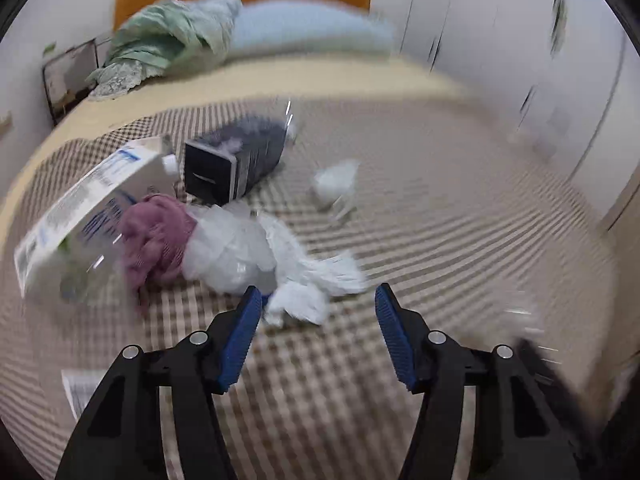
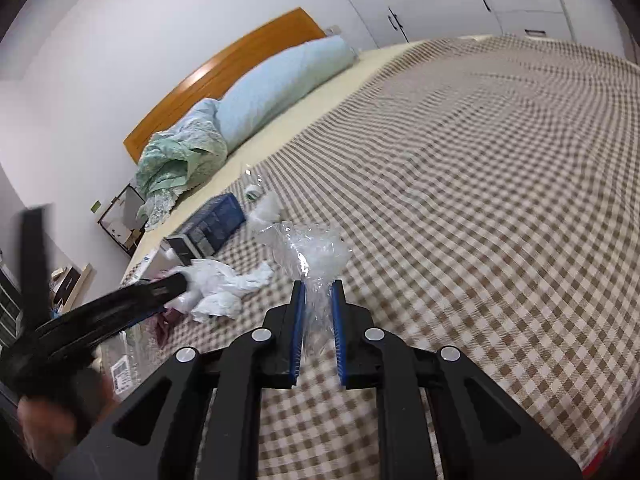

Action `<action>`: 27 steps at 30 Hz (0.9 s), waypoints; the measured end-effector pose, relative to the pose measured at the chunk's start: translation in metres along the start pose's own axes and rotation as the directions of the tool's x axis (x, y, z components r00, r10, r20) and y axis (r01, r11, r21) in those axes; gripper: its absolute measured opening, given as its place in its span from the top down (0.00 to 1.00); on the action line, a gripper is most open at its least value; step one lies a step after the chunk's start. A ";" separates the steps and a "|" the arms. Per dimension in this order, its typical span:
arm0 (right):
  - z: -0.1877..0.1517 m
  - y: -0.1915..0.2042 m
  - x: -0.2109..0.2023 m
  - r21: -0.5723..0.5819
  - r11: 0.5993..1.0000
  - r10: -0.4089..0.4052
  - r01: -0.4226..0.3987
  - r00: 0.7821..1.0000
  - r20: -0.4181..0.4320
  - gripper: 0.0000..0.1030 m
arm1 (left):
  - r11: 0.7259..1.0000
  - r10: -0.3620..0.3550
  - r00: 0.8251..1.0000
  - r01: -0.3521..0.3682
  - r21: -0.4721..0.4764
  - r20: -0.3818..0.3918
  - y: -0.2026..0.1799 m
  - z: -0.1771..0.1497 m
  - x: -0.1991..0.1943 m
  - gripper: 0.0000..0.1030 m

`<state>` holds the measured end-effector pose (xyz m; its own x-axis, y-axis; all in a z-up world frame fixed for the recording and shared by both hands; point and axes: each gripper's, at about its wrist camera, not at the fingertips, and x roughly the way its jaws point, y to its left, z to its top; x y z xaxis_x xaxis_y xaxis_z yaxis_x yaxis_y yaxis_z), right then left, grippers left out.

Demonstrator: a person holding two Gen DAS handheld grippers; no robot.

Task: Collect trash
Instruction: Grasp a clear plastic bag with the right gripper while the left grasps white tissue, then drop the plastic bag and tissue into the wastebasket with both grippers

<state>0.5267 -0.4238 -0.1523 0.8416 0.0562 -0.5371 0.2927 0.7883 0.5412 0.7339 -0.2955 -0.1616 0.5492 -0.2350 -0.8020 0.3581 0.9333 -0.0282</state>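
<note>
No writing is readable: blur smears the blue print on the white carton (image 1: 92,200) and the dark box's (image 1: 228,164) label. The right gripper (image 2: 318,286) is clamped on clear plastic wrap (image 2: 316,256). The left gripper (image 1: 318,294) stands apart, empty, above crumpled tissue (image 1: 296,292) on the checked bedspread (image 1: 440,240).

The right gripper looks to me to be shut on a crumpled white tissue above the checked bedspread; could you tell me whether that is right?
Not quite: the right gripper is shut on a clear plastic wrapper, not a tissue. The right wrist view shows it between the pads, above the checked bedspread; the white tissue lies on the bed.
</note>
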 end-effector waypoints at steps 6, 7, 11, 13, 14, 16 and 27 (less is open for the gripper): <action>0.004 -0.011 0.004 0.039 0.999 0.033 -0.032 0.999 -0.012 0.87 | 1.000 0.029 0.998 -0.028 0.009 -0.064 0.001 0.007 0.035 0.77; 0.005 -0.009 0.005 0.039 0.998 0.041 -0.041 0.999 -0.015 0.87 | 0.999 0.016 0.997 -0.014 0.036 -0.072 -0.002 0.006 0.036 0.90; 0.003 0.003 0.005 0.015 0.997 0.081 -0.081 0.996 -0.025 0.87 | 0.996 -0.046 0.997 0.051 0.073 -0.065 -0.007 -0.012 0.022 0.99; 0.004 0.003 0.002 0.021 0.996 0.092 -0.091 0.996 -0.019 0.87 | 0.994 -0.080 0.996 0.083 0.069 -0.041 -0.011 -0.019 0.005 0.99; 0.003 0.003 0.001 0.025 0.995 0.094 -0.094 0.995 -0.016 0.87 | 0.993 -0.104 0.994 0.105 0.062 -0.020 -0.010 -0.026 -0.010 0.99; 0.003 0.002 -0.002 0.030 0.995 0.096 -0.096 0.995 -0.014 0.87 | 0.987 -0.151 0.988 0.150 0.055 0.013 -0.009 -0.039 -0.037 0.99; 0.002 0.043 -0.050 -0.041 0.978 0.205 -0.203 0.978 0.046 0.87 | 0.983 -0.180 0.978 0.181 0.002 0.108 0.021 -0.087 -0.138 0.99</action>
<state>0.4980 -0.3940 -0.1009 0.9037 0.1881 -0.3847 0.0971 0.7850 0.6118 0.5999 -0.2197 -0.1029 0.5539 -0.4271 -0.7147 0.4530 0.8748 -0.1717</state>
